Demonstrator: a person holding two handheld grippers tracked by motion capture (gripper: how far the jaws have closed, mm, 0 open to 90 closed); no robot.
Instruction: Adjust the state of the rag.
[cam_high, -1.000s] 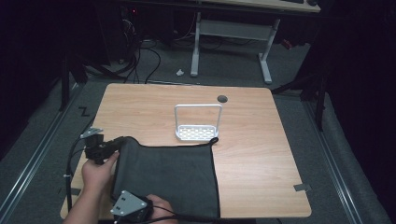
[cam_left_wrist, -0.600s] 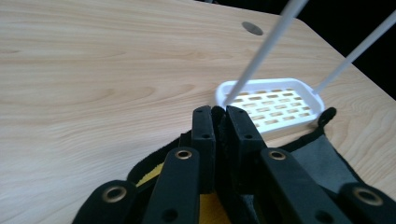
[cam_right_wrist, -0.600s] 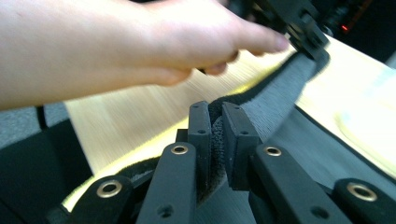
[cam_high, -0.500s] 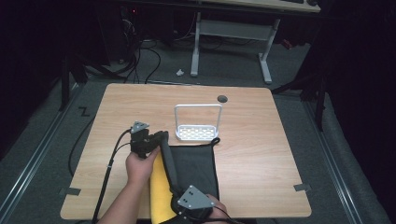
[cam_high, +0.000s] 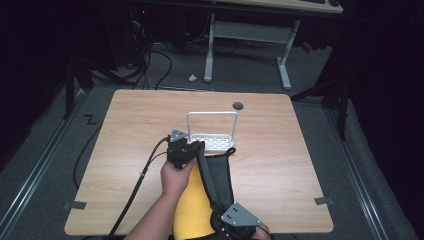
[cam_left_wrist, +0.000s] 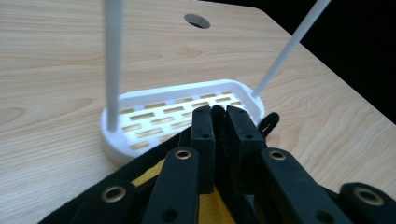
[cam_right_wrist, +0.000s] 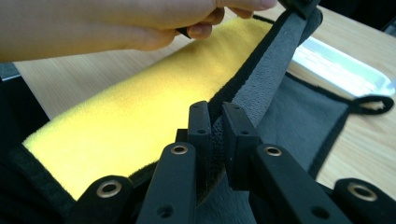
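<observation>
The left claw (cam_high: 192, 148) is clenched on the far edge of a soft towel that is dark grey on one face and bright yellow on the other, bound with black trim (cam_high: 215, 172). In the left gripper view its two black jaws press together with the trimmed edge caught between them, yellow pile showing just beneath. Directly ahead of that claw, just beyond its tips, stands a white plastic rack with a slotted oval base and a tall wire hoop (cam_high: 212, 132); the towel's edge lies against the near rim of the base. A small black hanging loop (cam_left_wrist: 268, 123) on the towel's corner pokes out just to the right of the jaws, beside the rack's base.

The right claw (cam_right_wrist: 217, 122) grips the same edge of the towel at the near end — the grey cloth and its black trim are pinched flat between the jaws. From this claw the held edge runs taut, up and away to the left claw, so the towel is lifted into a ridge: the yellow face (cam_right_wrist: 140, 107) slopes down on one side, the grey face lies on the other, spread on the light wooden table (cam_high: 125, 130). The person's left hand (cam_high: 176, 177) wraps the left gripper's handle, above the yellow face.
</observation>
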